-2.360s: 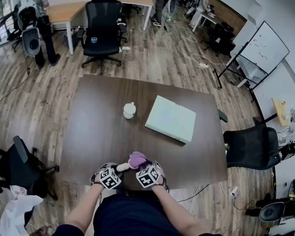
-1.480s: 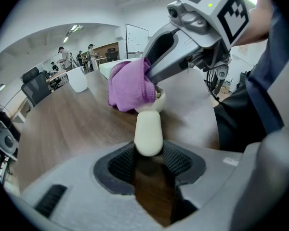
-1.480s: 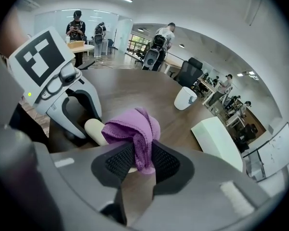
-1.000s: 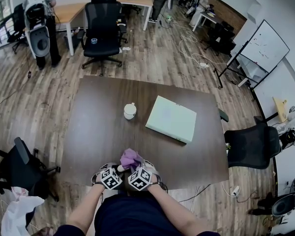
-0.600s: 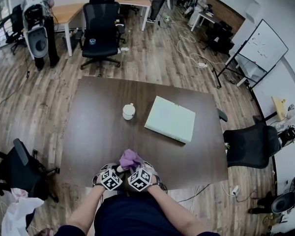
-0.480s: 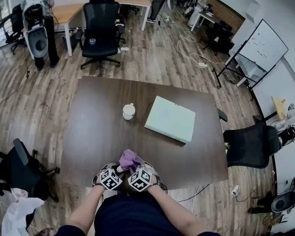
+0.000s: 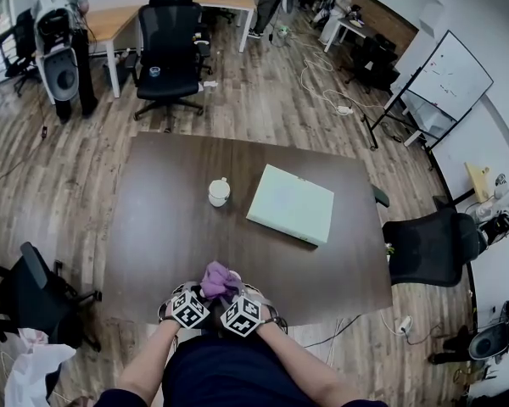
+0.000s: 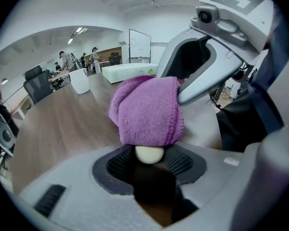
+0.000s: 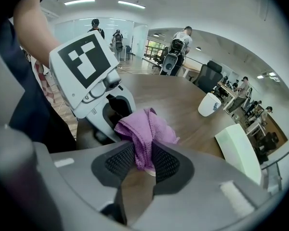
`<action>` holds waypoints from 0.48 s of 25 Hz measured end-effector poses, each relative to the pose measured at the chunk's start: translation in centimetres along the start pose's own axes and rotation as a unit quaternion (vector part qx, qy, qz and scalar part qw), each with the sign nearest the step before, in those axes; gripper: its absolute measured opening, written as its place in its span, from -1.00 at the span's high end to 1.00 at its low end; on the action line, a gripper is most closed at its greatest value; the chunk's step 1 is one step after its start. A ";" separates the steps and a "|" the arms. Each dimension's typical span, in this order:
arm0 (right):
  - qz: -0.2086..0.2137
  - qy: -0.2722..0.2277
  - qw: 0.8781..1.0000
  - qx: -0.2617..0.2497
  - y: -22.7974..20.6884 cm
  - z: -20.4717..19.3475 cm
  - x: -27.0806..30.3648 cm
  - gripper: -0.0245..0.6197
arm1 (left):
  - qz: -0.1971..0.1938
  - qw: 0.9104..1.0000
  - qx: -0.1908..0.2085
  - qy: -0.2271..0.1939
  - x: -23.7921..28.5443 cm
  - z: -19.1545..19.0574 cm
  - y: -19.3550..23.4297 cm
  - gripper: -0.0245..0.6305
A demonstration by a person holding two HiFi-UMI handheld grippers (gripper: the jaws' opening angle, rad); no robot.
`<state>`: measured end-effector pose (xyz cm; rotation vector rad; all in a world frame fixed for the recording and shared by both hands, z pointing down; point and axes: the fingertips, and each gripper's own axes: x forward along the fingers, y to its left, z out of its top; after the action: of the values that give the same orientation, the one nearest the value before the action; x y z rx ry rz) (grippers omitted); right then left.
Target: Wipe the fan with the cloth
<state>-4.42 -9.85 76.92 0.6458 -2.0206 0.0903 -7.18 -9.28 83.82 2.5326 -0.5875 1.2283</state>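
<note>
Head view looks steeply down on a dark brown counter (image 7: 178, 219). At its near edge, bottom centre of the frame, both claws sit side by side under a bunched purple cloth (image 7: 216, 278). Farther up the counter, well apart from them, stand a white cup (image 7: 219, 192) and, to its right, a flat pale green box (image 7: 290, 203).

Left gripper view shows the left claw (image 8: 150, 161) clamped on the fan (image 8: 149, 154), with its ribbed black pads on either side of a smooth, cream-white rounded piece just below the frame's centre. That rounded piece is all of the fan that shows. The rest is hidden under the cloth, which hangs over it like a hood and touches it along its lower edge. The cloth is fuzzy terry, violet-purple, with a stitched hem running down its right side, and it fills the middle of the frame. The grey body of the other claw comes in from the upper right and meets the cloth's upper right corner.

Right gripper view shows the right claw (image 9: 143, 163) clamped on the cloth, a folded strip of it pinched between the two black pads at lower centre. The loose part puffs out above the pads toward the left claw at the upper left. Cup and box sit at the right of that frame.
</note>
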 end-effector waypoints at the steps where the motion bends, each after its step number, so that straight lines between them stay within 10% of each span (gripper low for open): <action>1: 0.005 0.000 1.000 0.000 0.3 -0.1 -0.1 0.56 | 0.000 1.000 0.000 0.000 0.0 0.0 0.0 0.32; 12: 0.031 0.010 0.997 0.065 0.6 -2.8 -1.3 0.56 | -0.004 1.000 0.000 -0.002 -0.1 0.1 -0.1 0.32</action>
<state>-1.99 -7.88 77.49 0.6604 -2.0281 0.2651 -7.12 -9.19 83.64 2.5355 -0.5784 1.2216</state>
